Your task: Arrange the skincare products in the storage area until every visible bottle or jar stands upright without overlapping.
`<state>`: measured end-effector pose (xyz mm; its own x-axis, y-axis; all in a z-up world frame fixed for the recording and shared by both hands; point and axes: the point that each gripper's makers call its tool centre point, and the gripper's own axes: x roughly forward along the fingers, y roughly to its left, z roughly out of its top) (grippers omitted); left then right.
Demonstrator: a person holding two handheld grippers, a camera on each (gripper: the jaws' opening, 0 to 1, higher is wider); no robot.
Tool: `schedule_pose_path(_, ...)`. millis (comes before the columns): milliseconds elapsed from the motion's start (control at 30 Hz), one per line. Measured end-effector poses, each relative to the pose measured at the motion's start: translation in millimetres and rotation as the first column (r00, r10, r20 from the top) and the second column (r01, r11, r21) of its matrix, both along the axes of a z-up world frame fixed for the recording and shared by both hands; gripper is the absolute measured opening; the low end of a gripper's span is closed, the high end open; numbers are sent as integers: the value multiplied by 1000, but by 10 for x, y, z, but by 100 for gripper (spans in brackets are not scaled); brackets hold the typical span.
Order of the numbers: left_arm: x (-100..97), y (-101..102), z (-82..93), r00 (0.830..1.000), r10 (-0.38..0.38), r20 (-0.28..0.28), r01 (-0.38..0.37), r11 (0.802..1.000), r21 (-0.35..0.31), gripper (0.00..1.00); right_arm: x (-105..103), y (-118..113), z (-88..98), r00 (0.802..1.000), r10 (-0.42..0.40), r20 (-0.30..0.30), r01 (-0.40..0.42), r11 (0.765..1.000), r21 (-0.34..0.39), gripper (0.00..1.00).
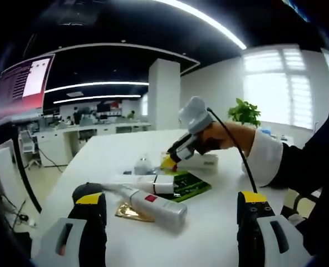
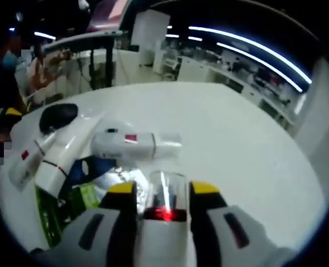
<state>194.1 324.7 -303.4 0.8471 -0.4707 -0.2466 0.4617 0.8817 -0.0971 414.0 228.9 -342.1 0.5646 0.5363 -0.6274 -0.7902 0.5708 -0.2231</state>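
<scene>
White table (image 1: pixel 220 233) carries tubes (image 1: pixel 158 207), green packet (image 1: pixel 189 186).

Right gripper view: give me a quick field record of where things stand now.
right gripper: jaws shut on clear jar
left gripper: open, holding nothing
white tube: lying flat, red label up
white bottle: lying on its side
green sheet: flat under products
table: white, bare on far side
status: tube and bottle not upright
</scene>
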Motion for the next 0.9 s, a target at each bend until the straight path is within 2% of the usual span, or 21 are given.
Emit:
schedule_pose_path(133,11,-22,0,1000,-12,-8,11,998,-62,100,7,-1,1,1000,-3,6,3,1000,5,34)
schedule_pose_path(233,-3,-60,99,999,-31,35,34,995,-97,100,20,0,-9,1000,-10,3,10,1000,8,34)
schedule_pose_path(333,10,-66,117,999,-31,36,35,993,-114,100,26,-2,-5,1000,-13,6,13,1000,1,32)
schedule_pose_path(500,31,-70,-5,1000,-24,-6,23,996,-91,100,26,1,-5,1000,-4,8,4,1000,-14,31)
schedule_pose_path(700,37,-12,-119,1000,1,-30,-1,1000,-9,99,-35,19,25,999,38,15,-38,999,-32,29)
schedule_pose_path(900,25,-37,-39,1000,-18,-4,18,999,-42,99,-60,11,74,999,39,26,-39,999,-2,28)
